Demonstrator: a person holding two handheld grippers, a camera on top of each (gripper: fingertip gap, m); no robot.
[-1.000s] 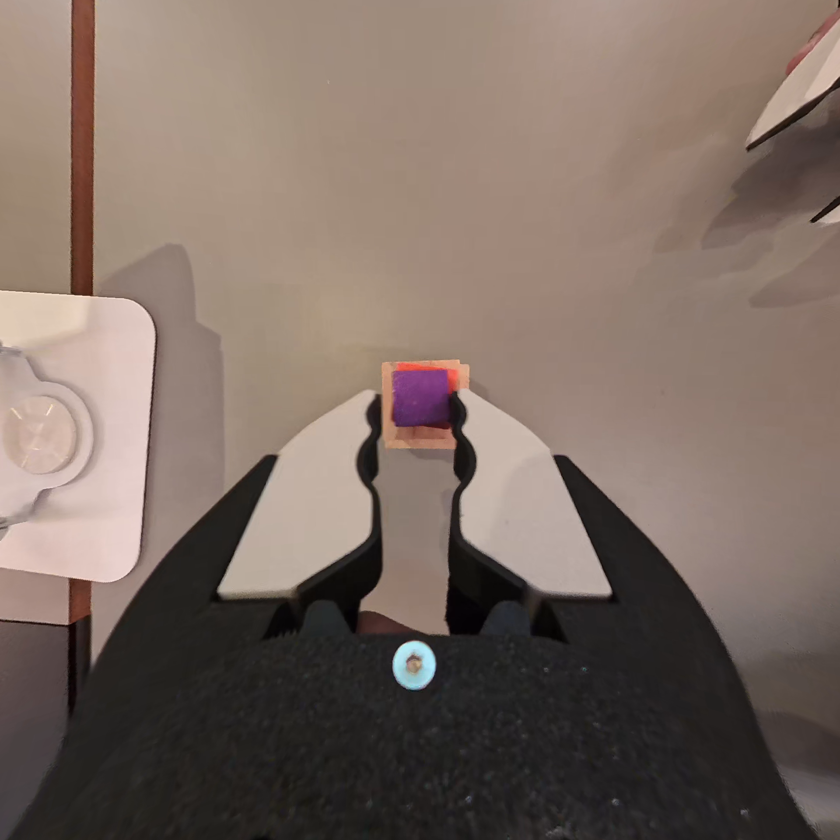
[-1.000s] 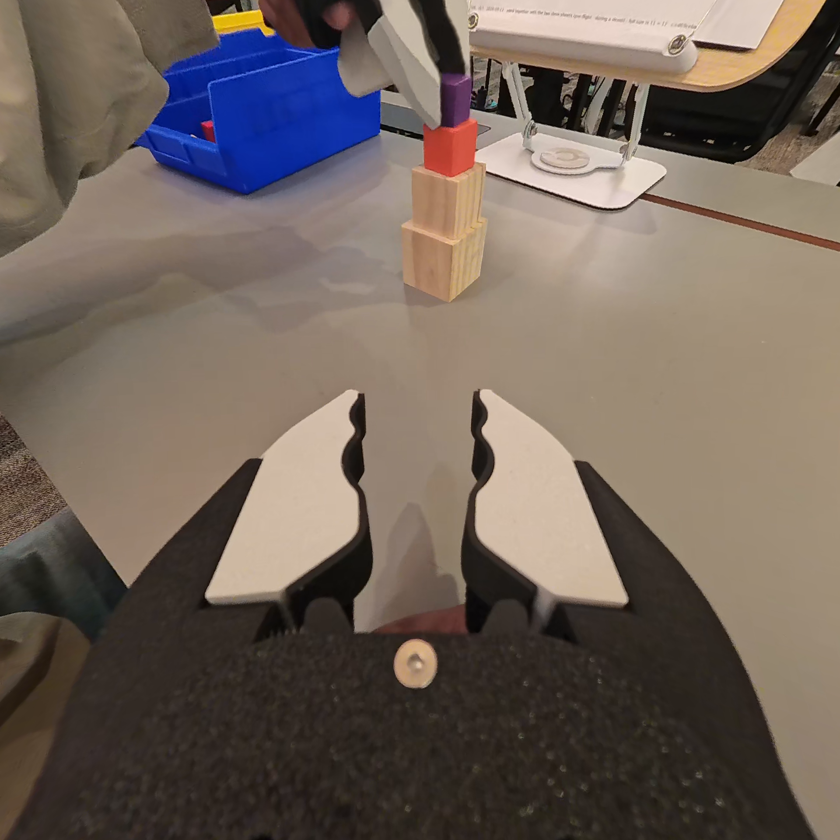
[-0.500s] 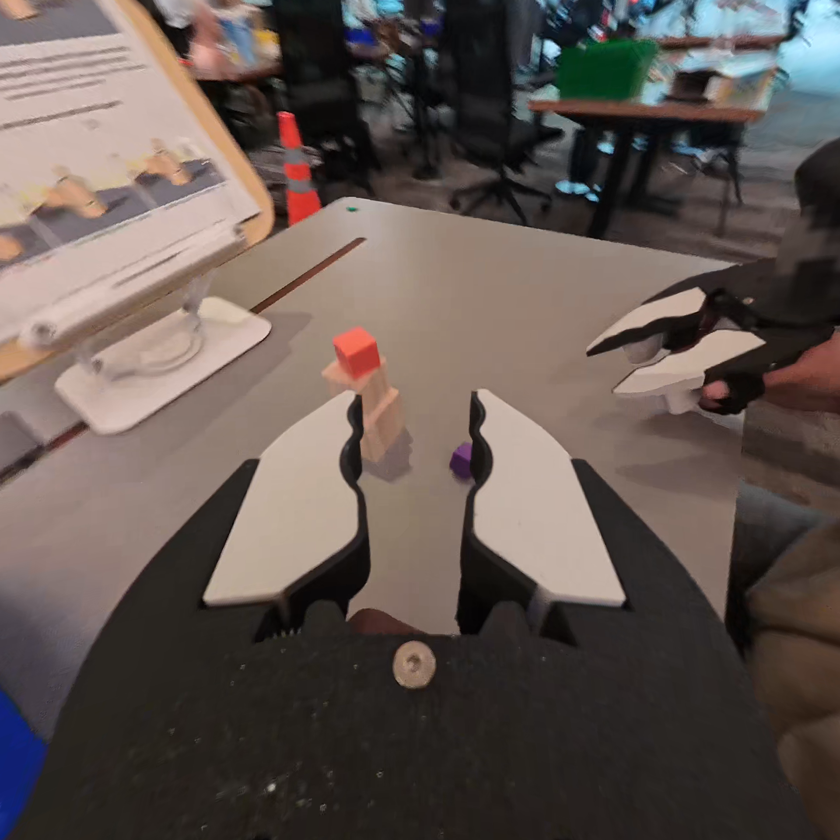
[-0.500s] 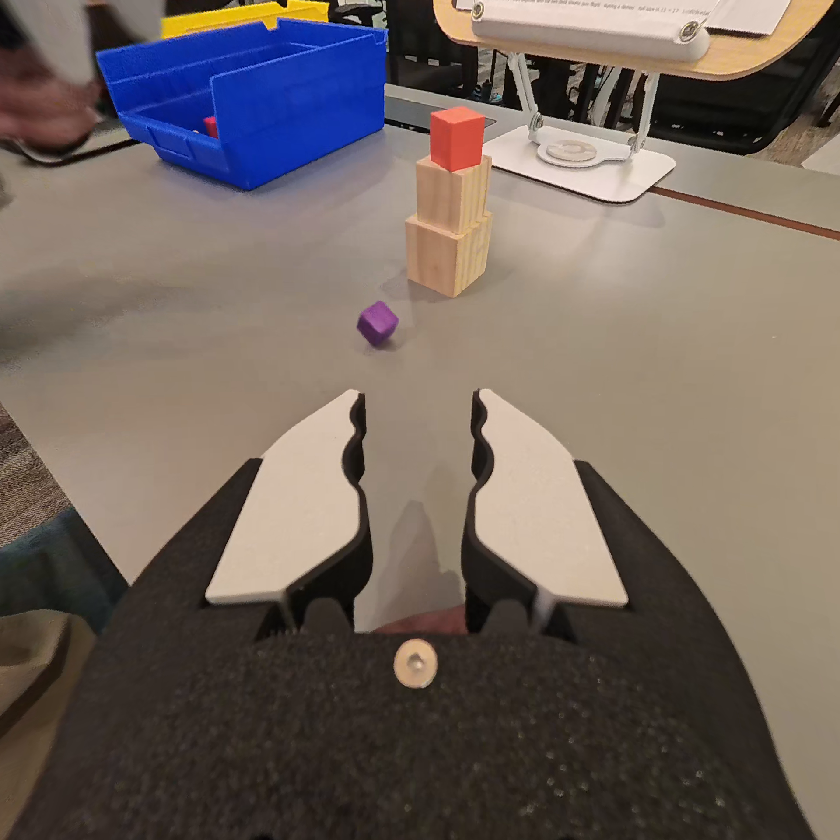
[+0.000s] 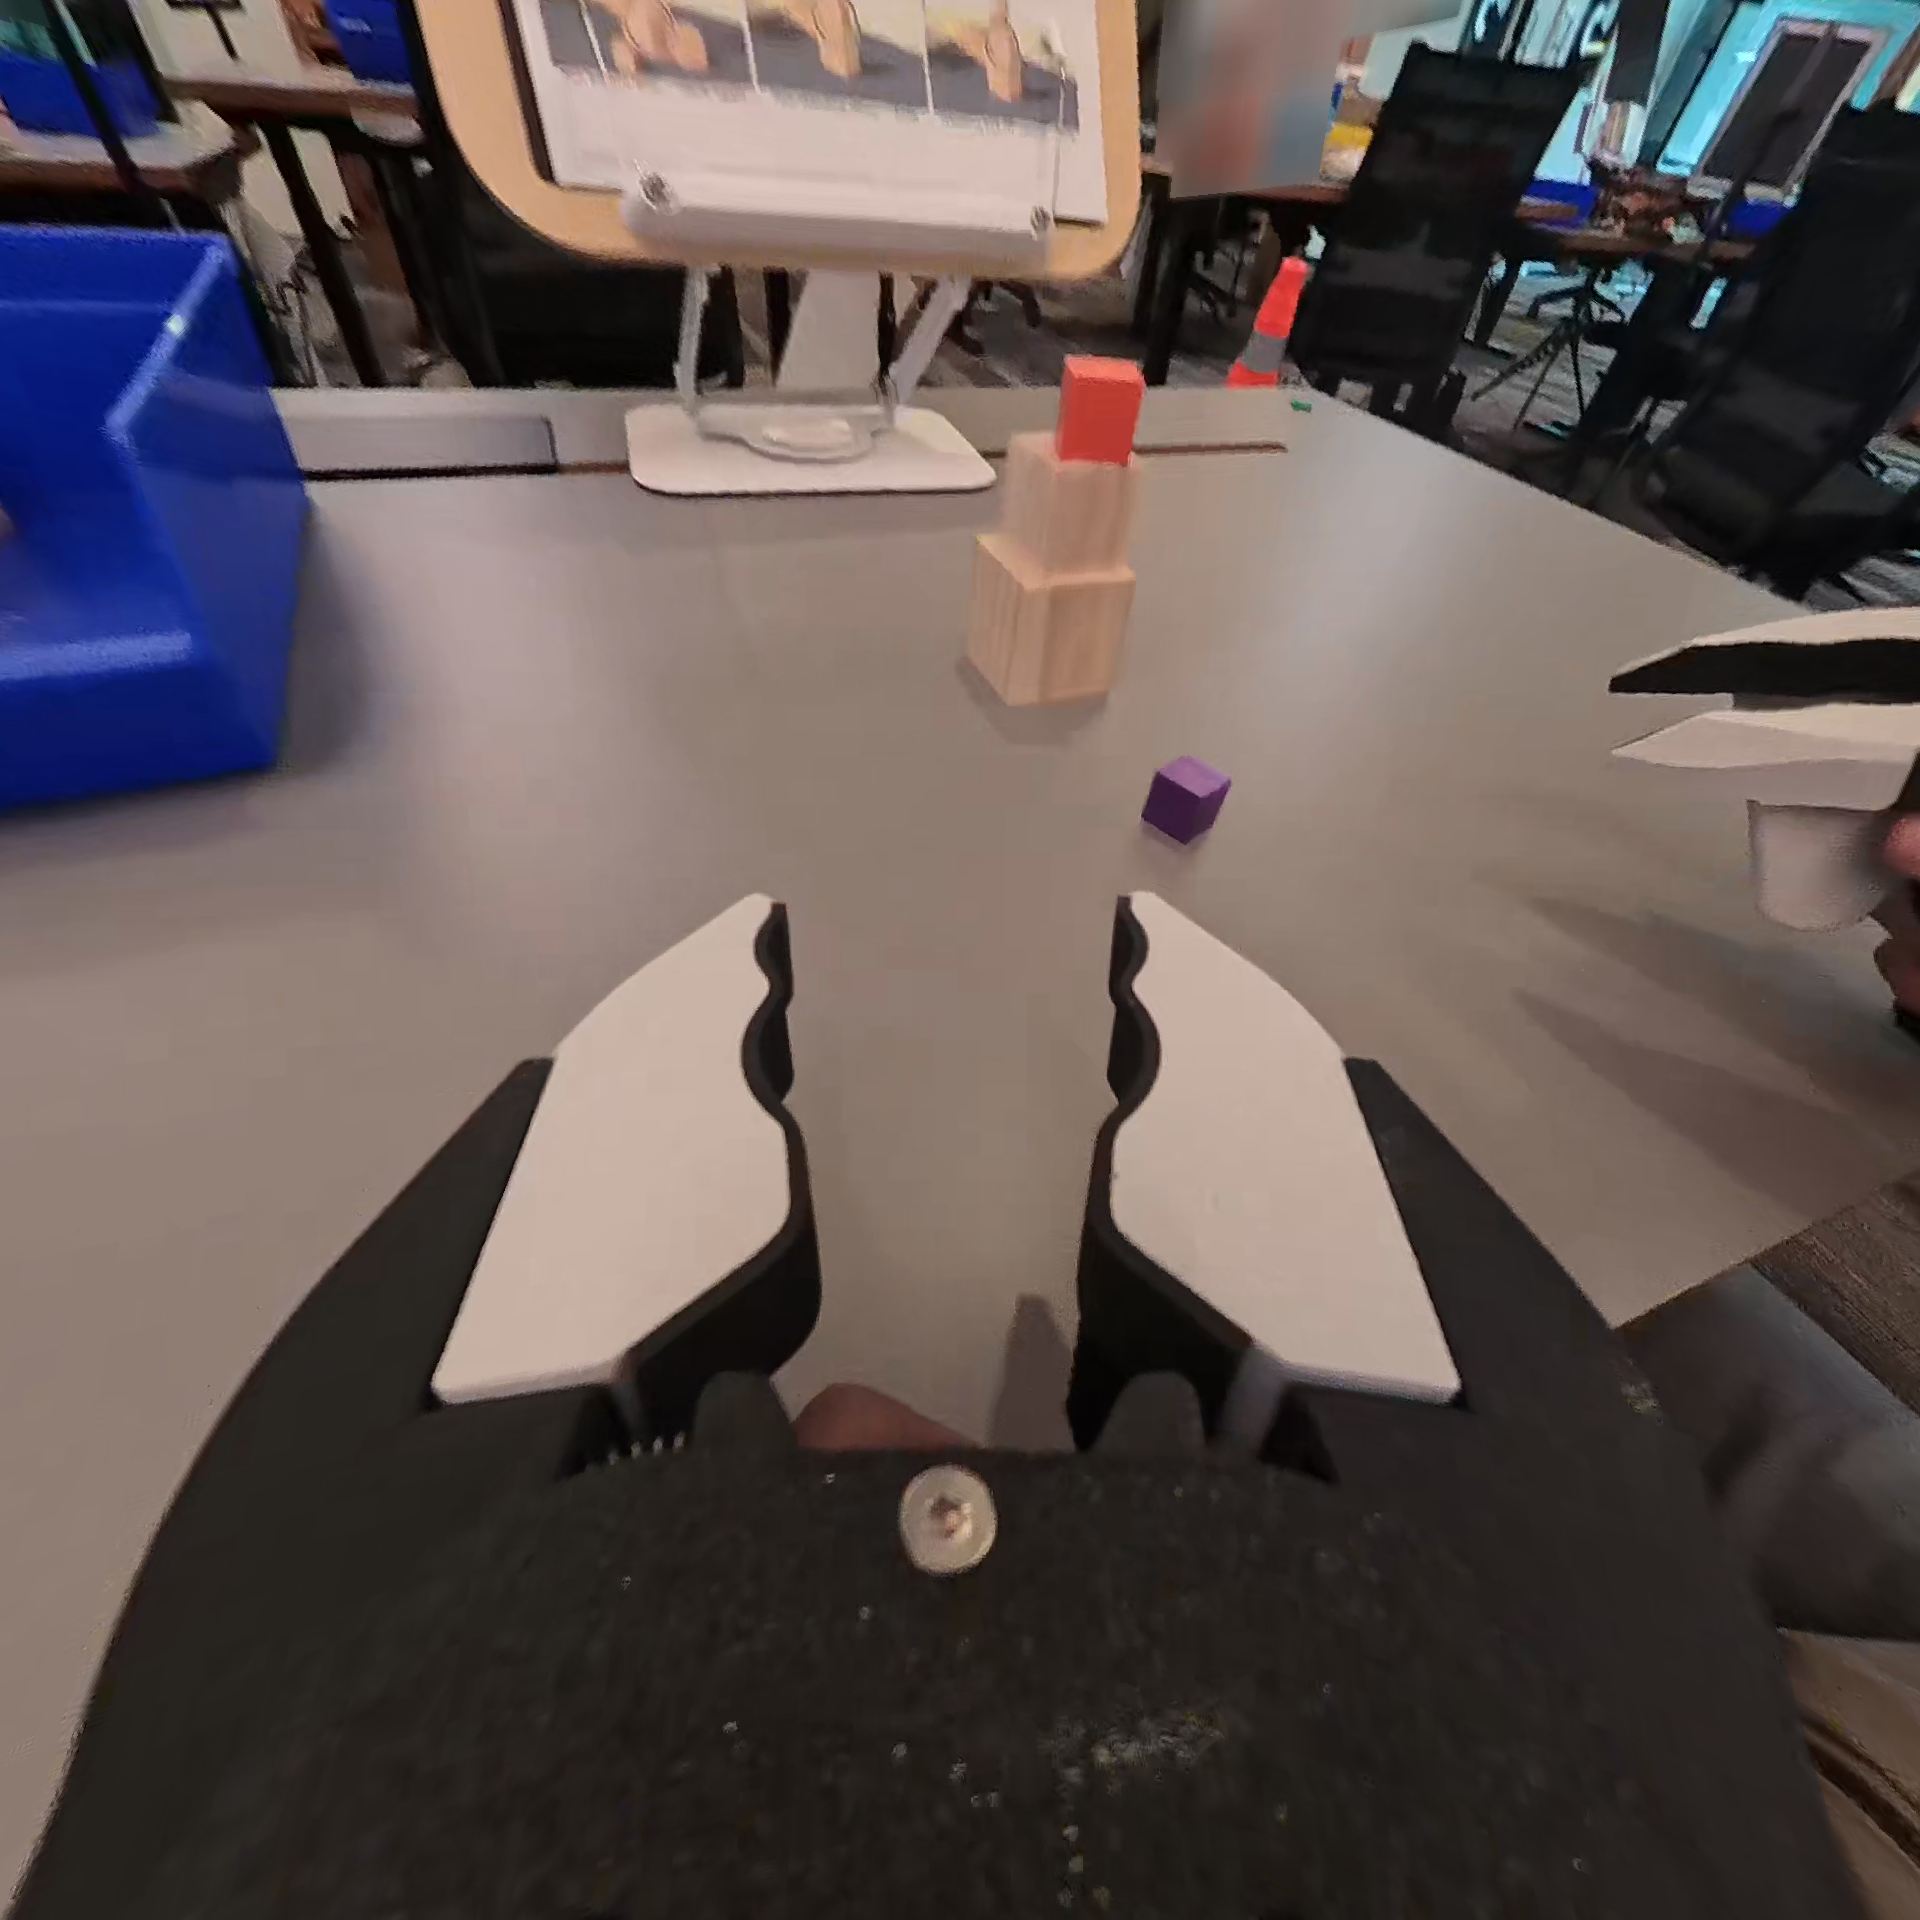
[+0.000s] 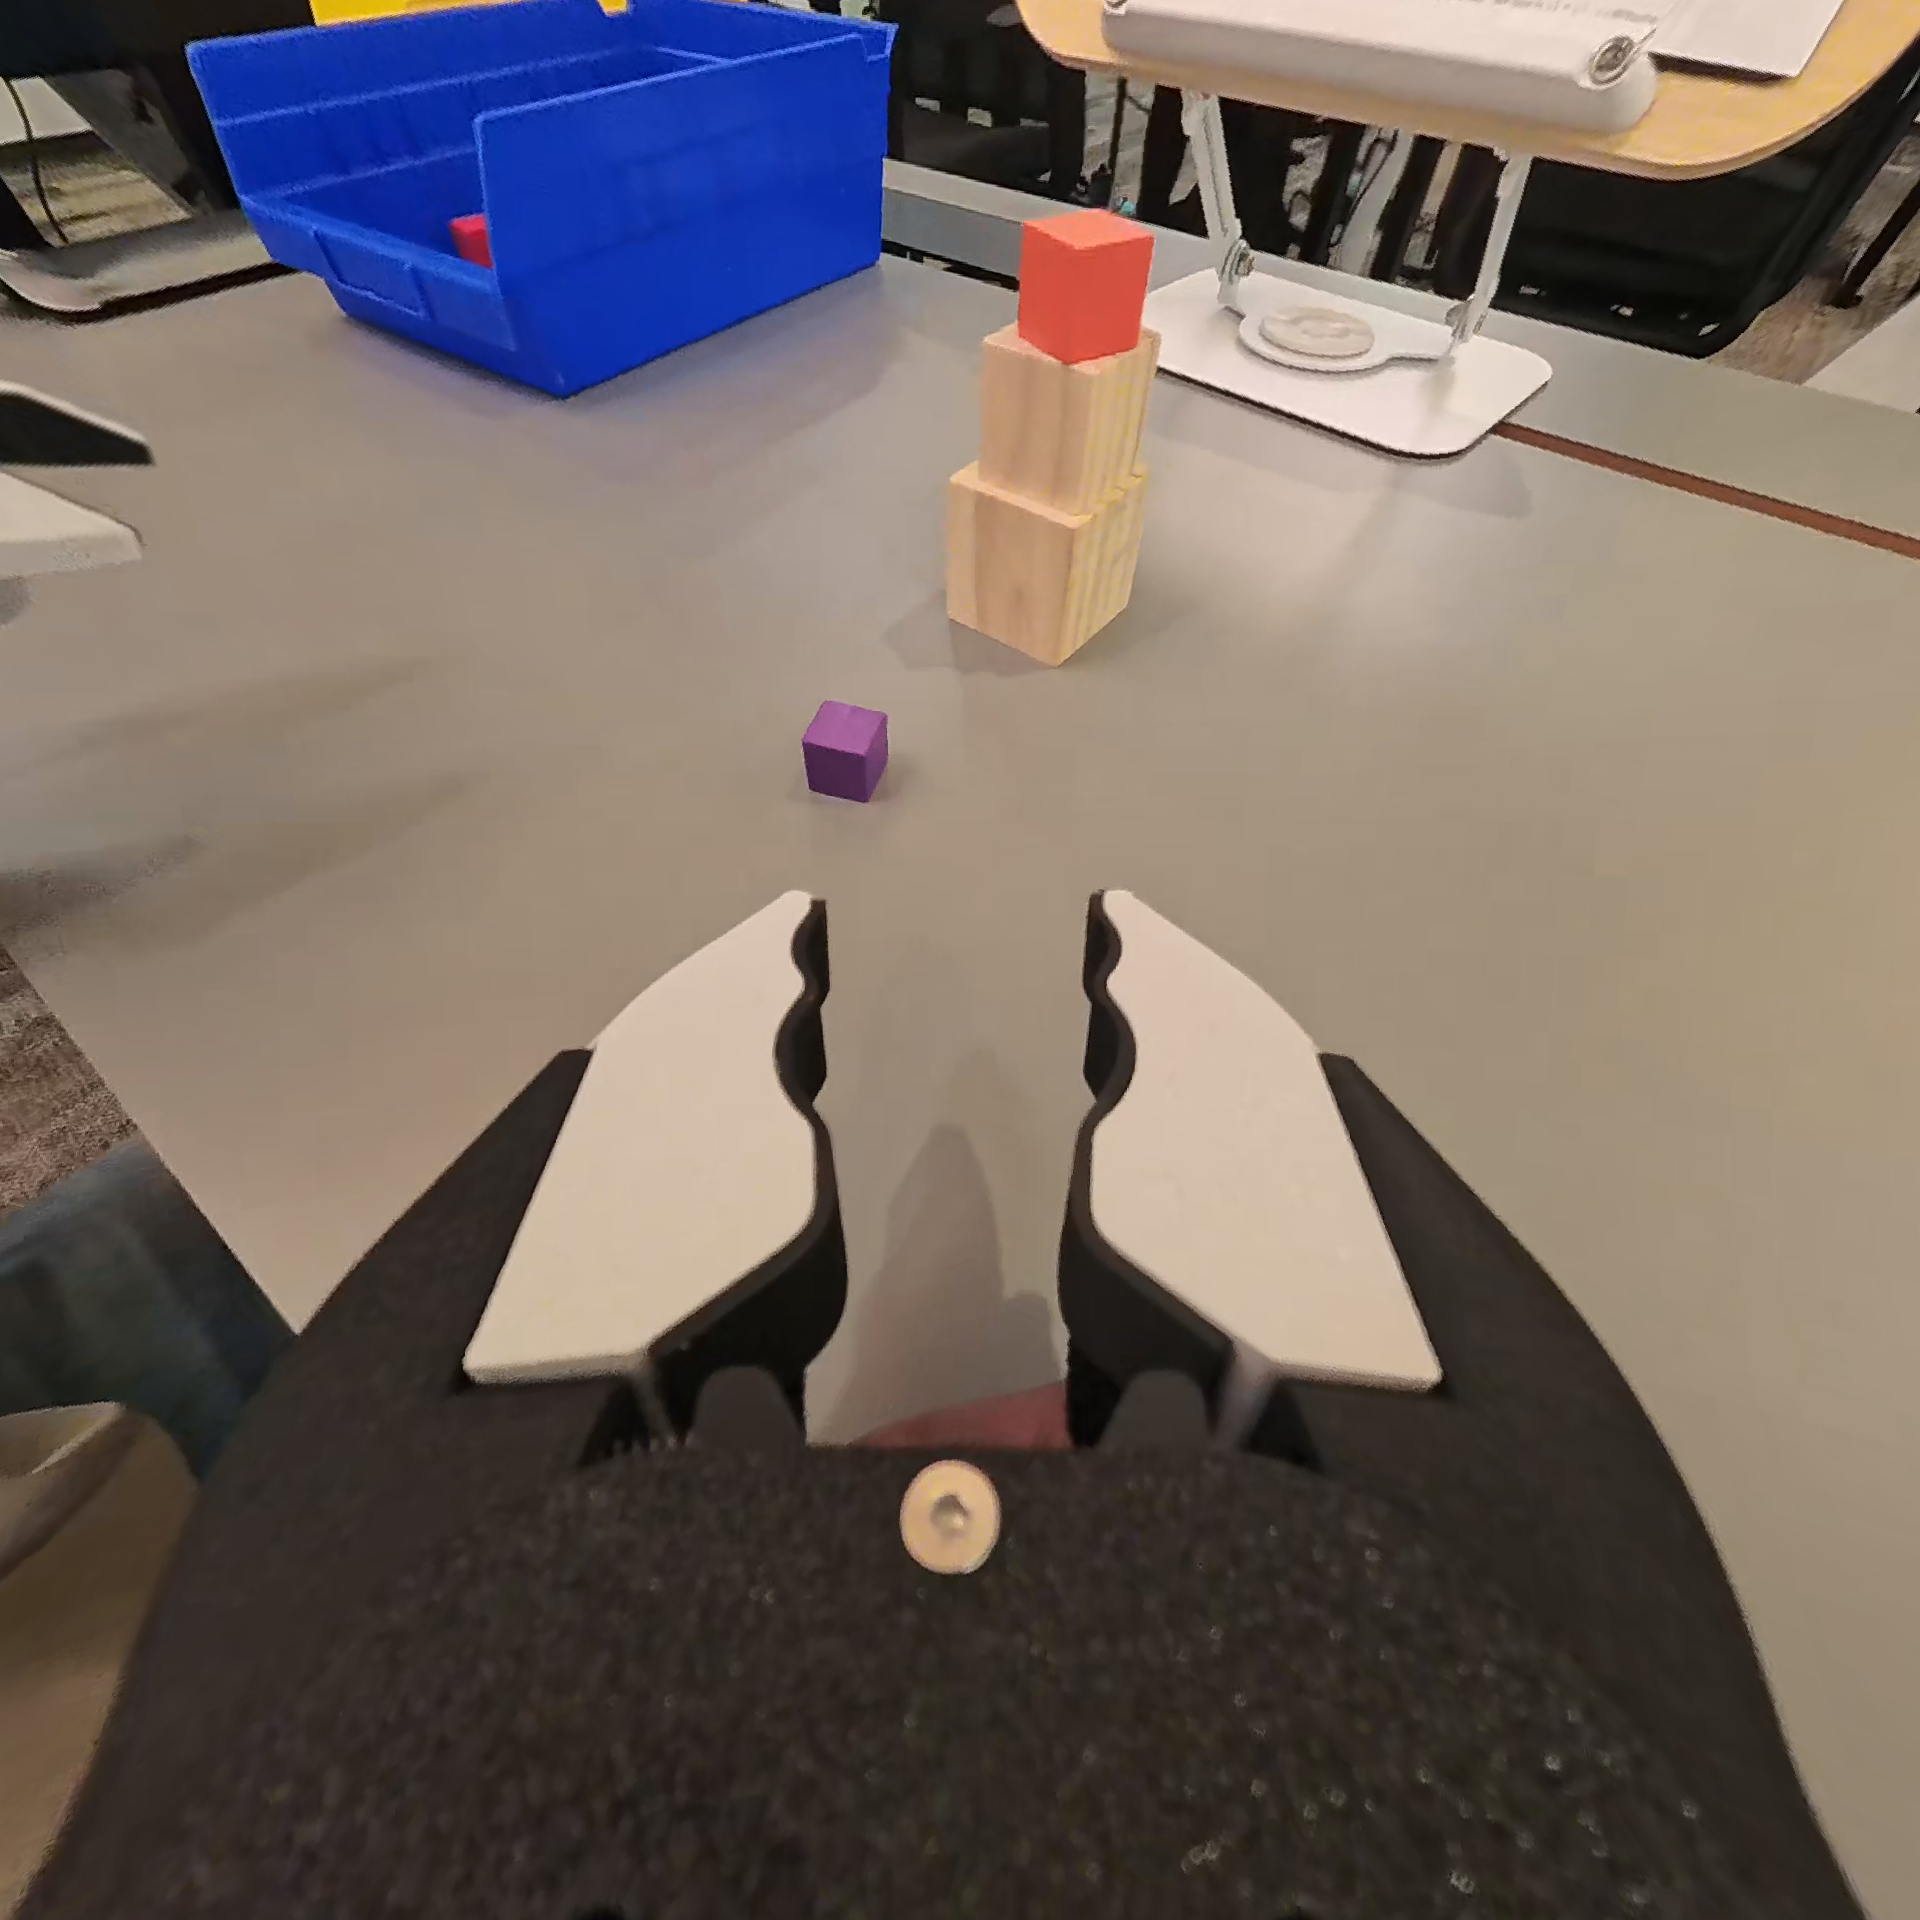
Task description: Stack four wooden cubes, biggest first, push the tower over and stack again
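Your right gripper (image 6: 956,914) and left gripper (image 5: 951,925) both hover low over the grey table (image 6: 1455,831), fingers spread and empty. Just ahead, the small purple wooden cube (image 6: 845,750) lies alone on the table, apart from the stack. Treat it as light, rigid and easily flicked aside: pinch two opposite flat faces squarely, never its corners. Beyond it stands the three-cube tower: large pale wooden cube (image 6: 1039,566), medium pale wooden cube (image 6: 1065,421), orange-red cube (image 6: 1083,286) on top. Furthest back sits the blue plastic bin (image 6: 623,208).
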